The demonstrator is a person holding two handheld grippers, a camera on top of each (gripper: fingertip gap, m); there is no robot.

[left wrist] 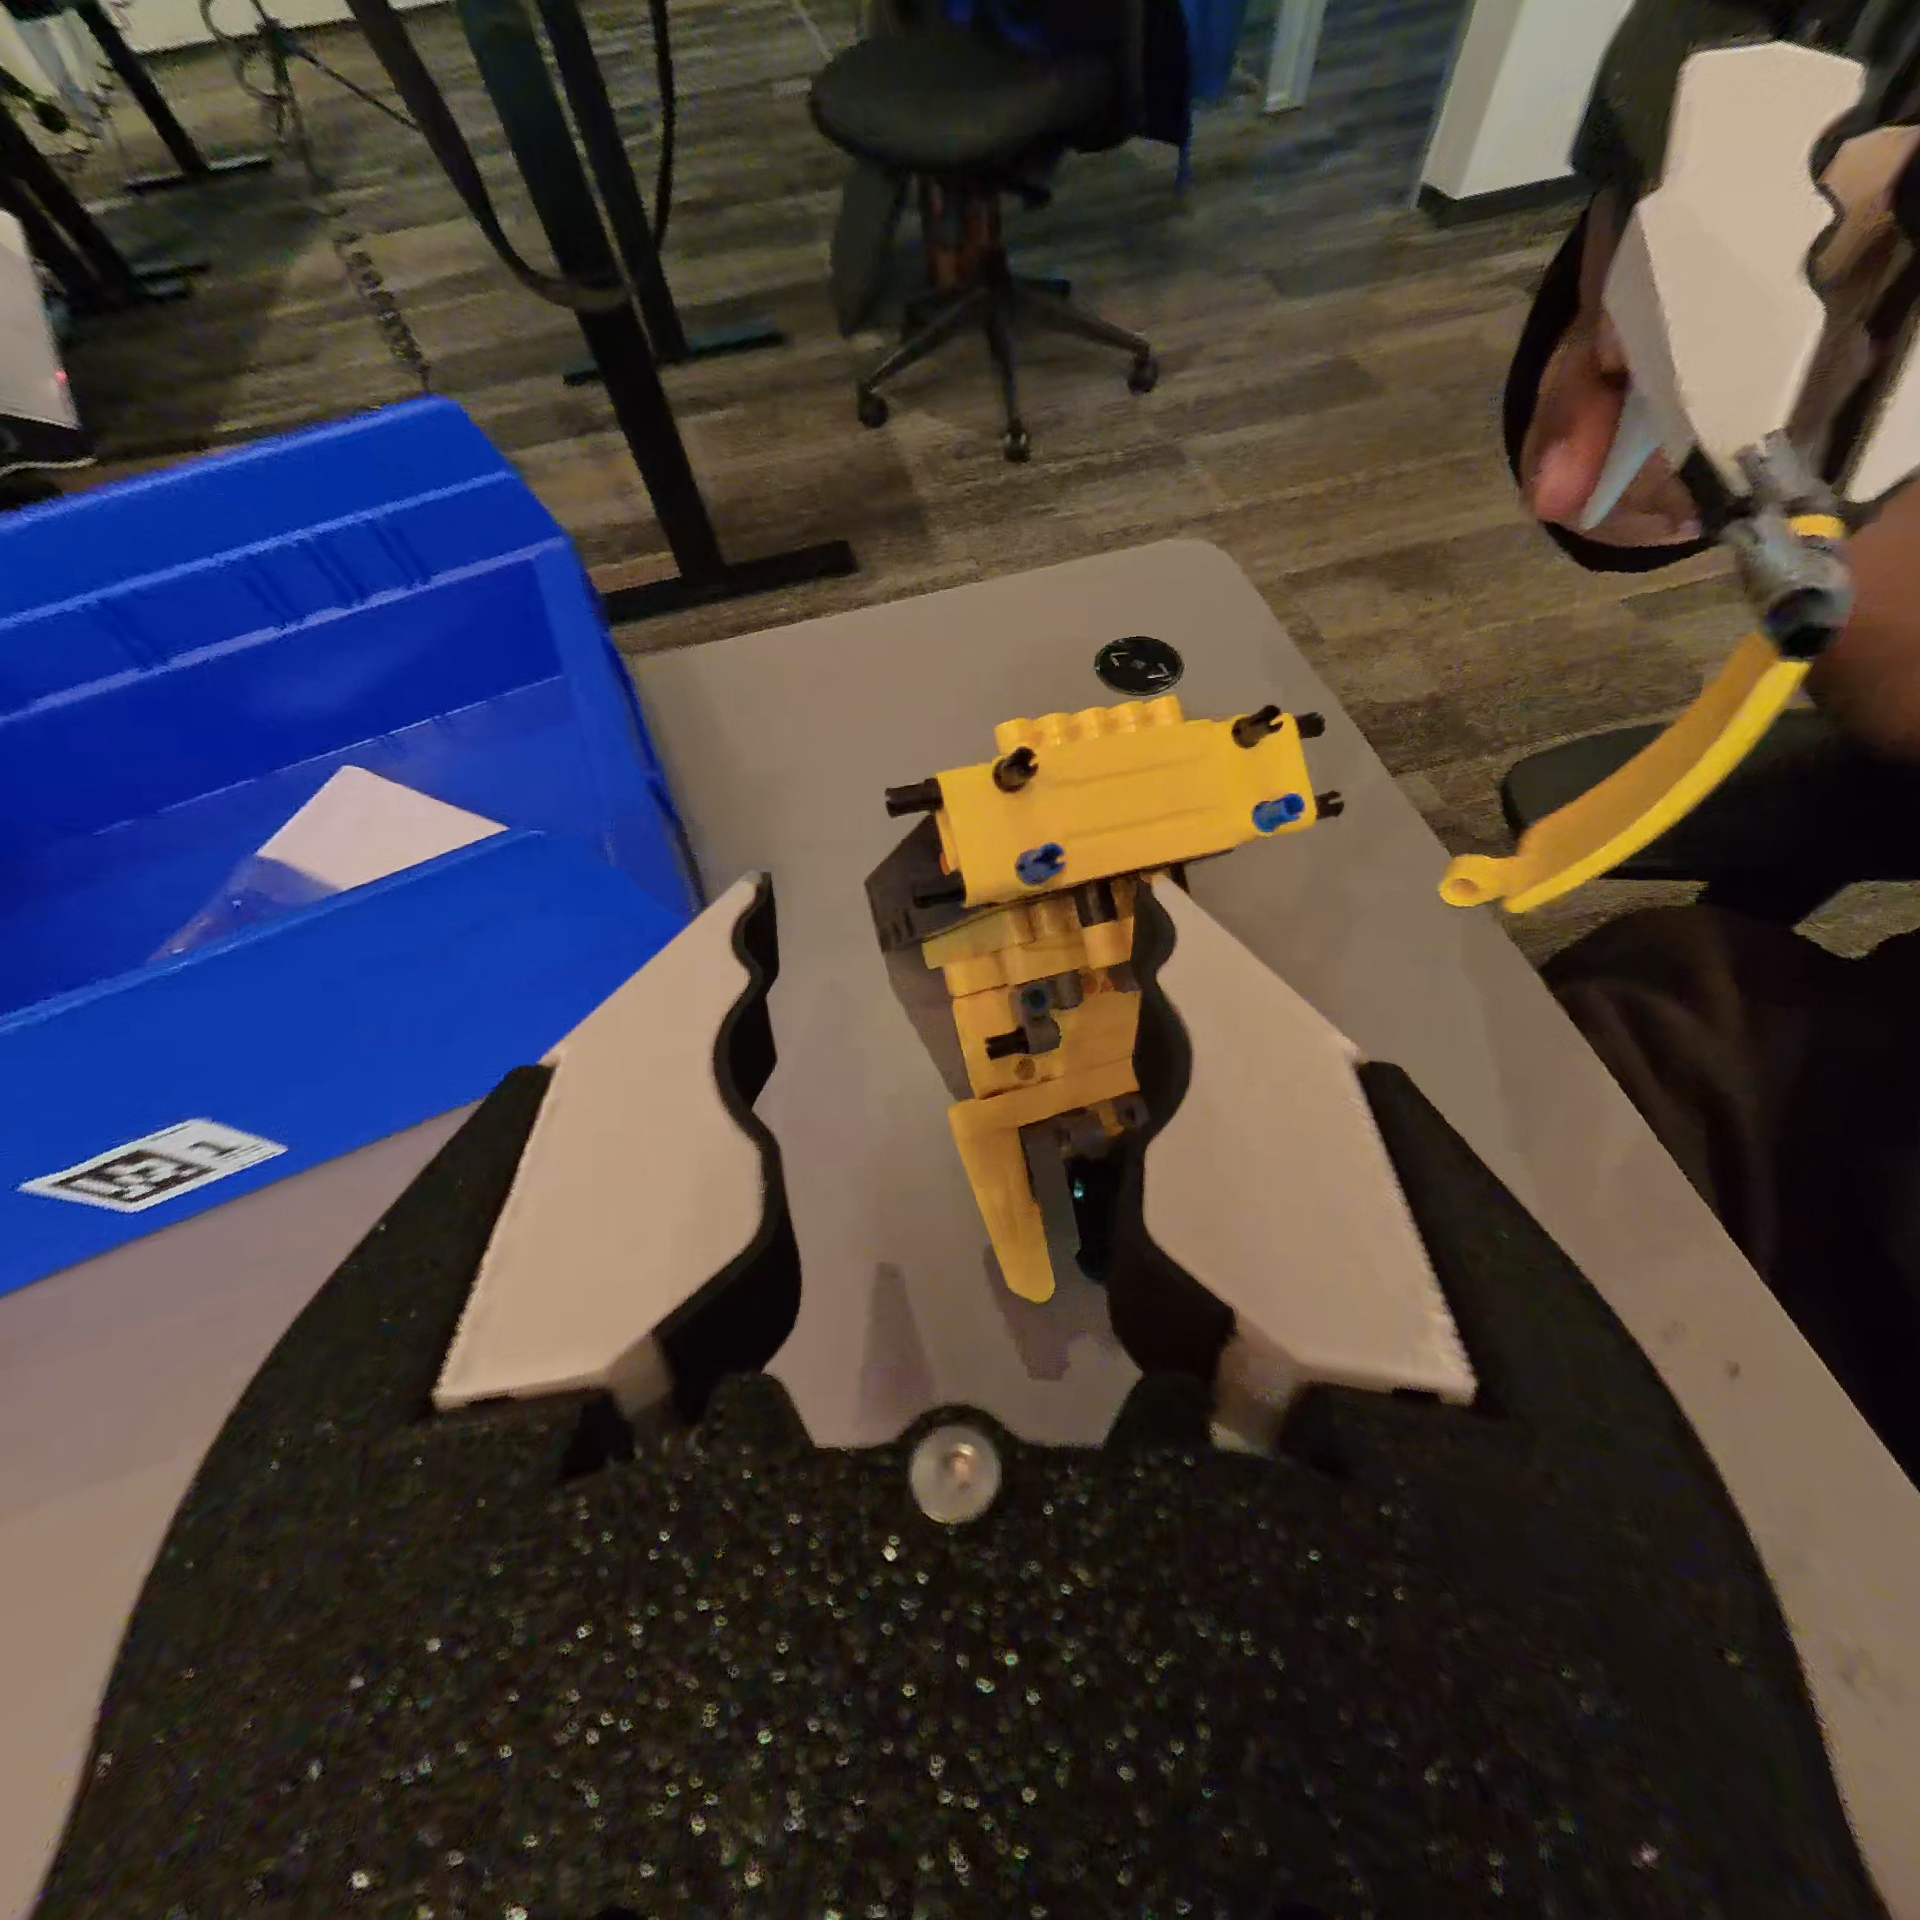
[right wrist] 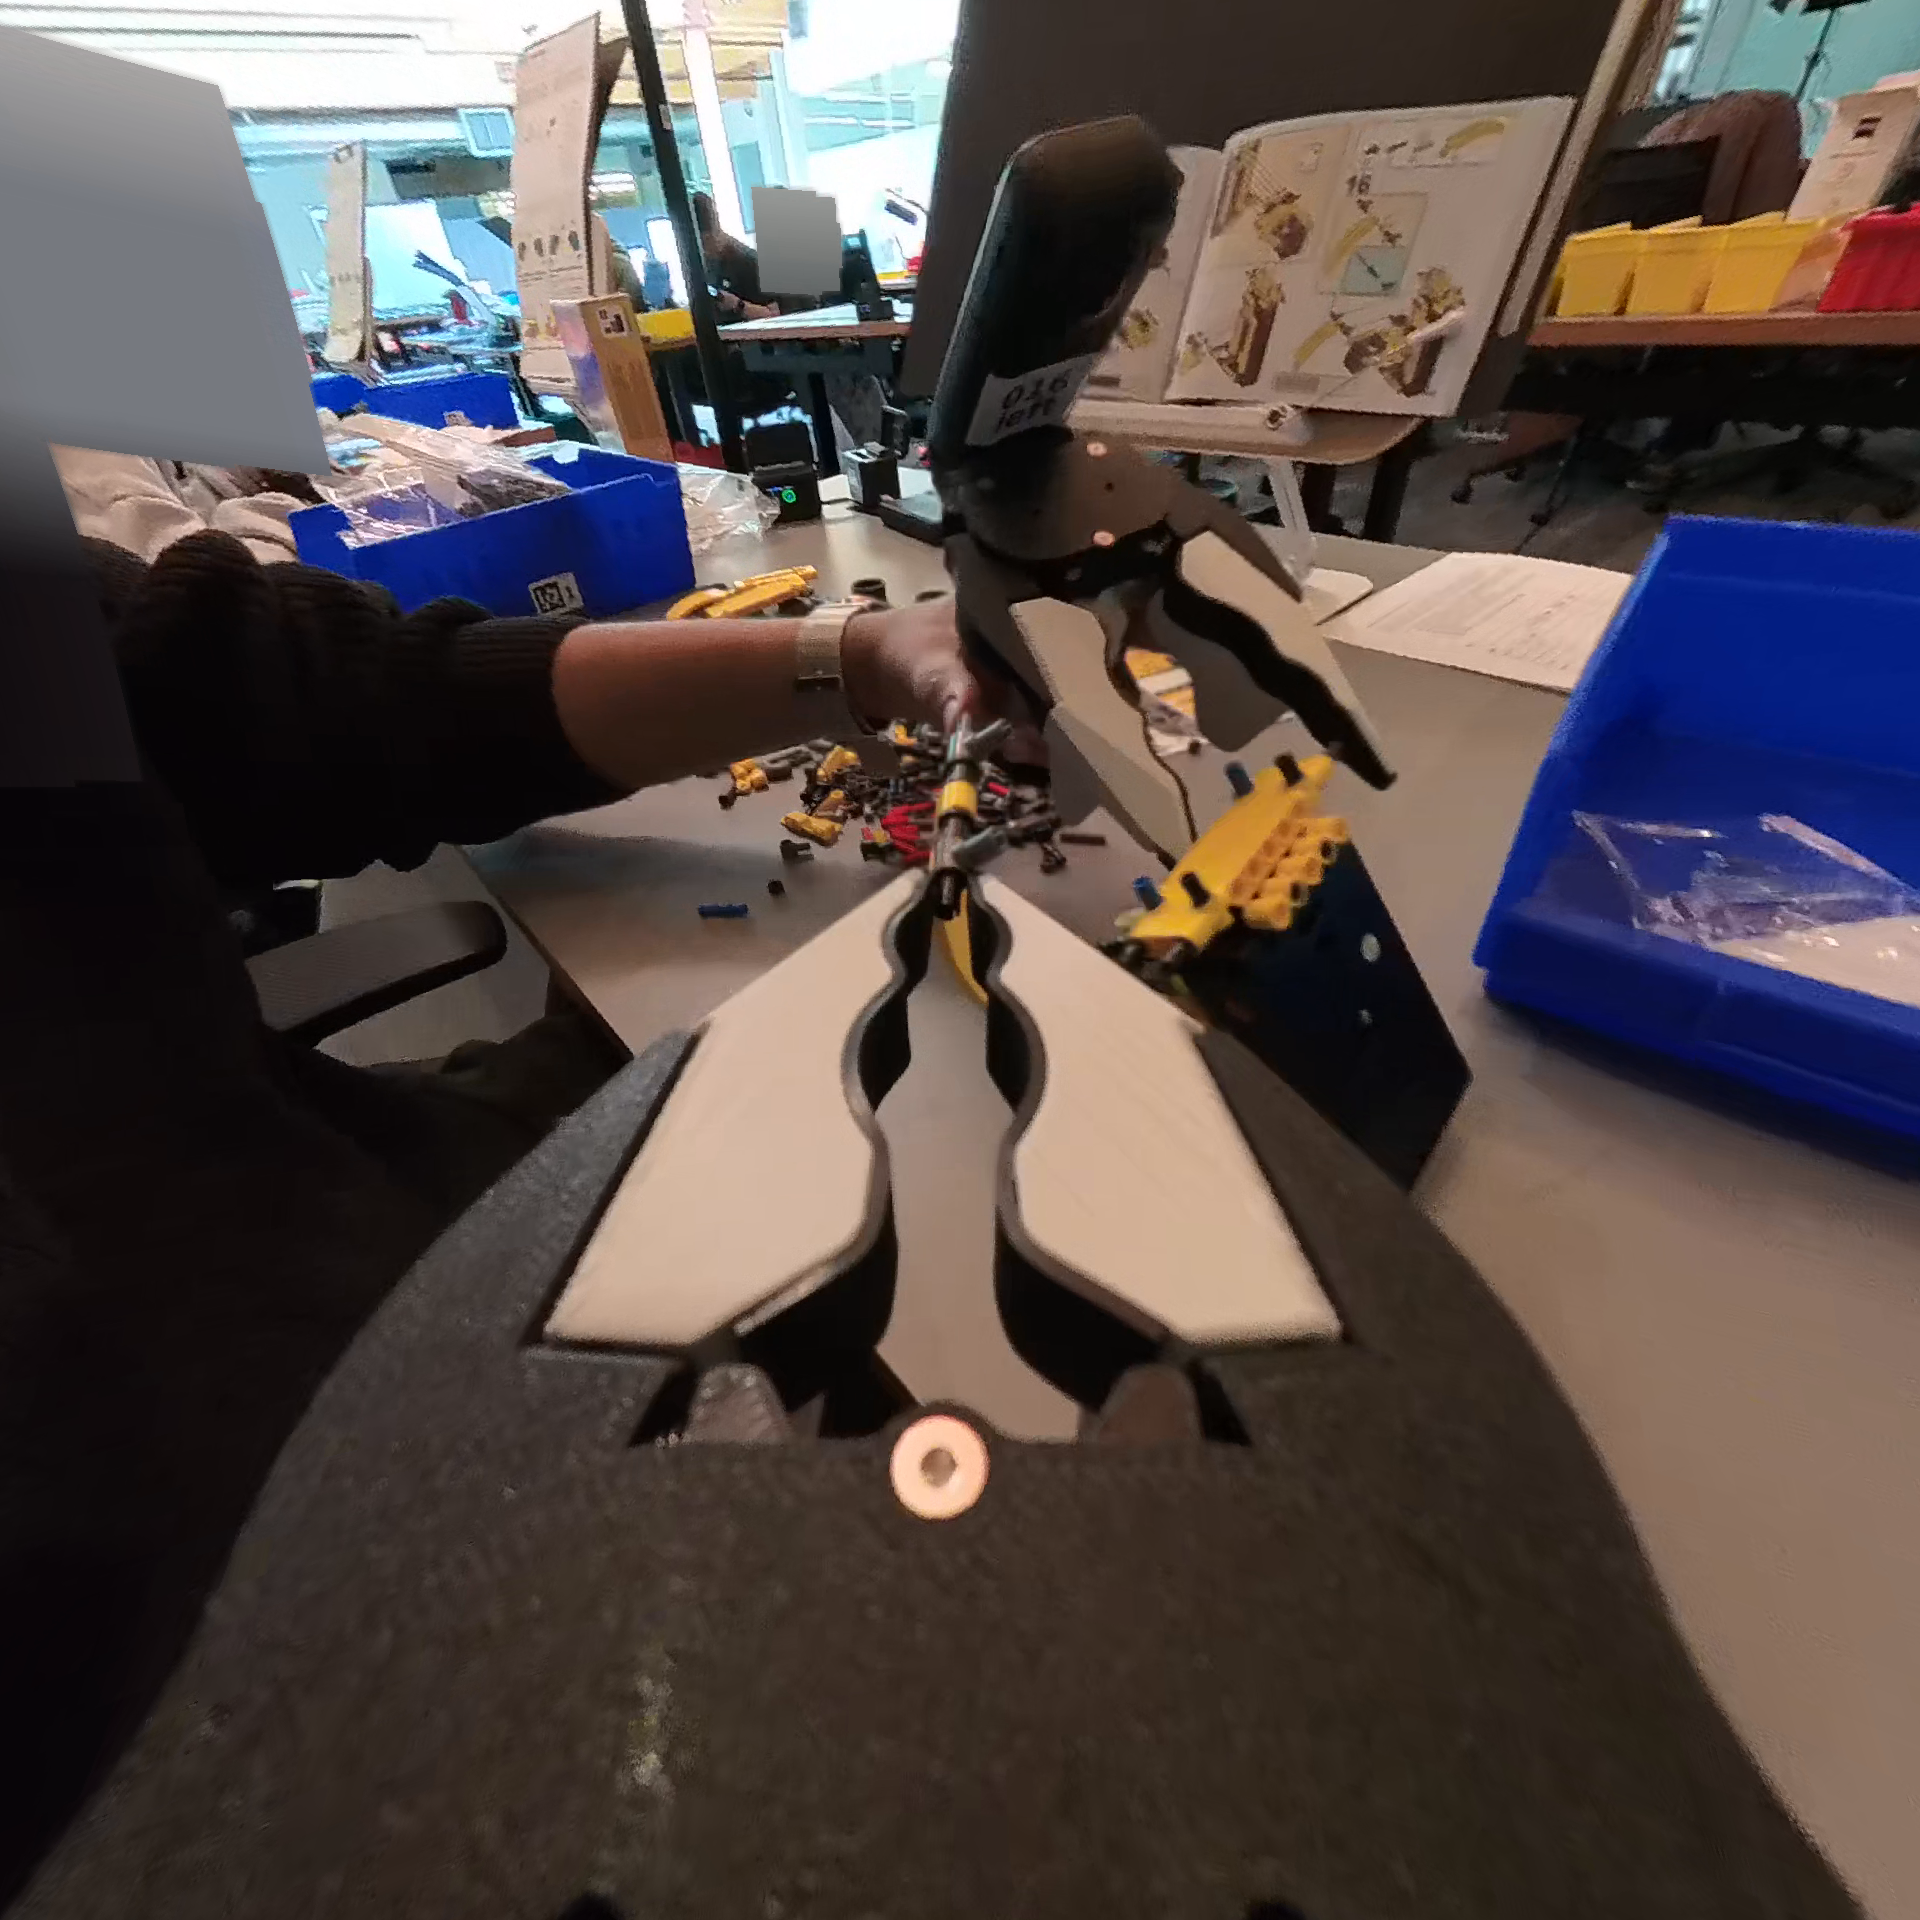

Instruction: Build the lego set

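A yellow brick-built model on a black plate stands on the grey table. My left gripper is open around its lower part; the right finger lies against the model and the left finger stands clear of it. My right gripper is shut on a curved yellow piece with a grey axle joint, held in the air to the right of the model. In the right wrist view the left gripper hangs over the model.
A blue bin with a plastic bag stands left of the model; it also shows in the right wrist view. A pile of loose pieces, a person's forearm and an open instruction booklet lie beyond. The table edge runs close on the right.
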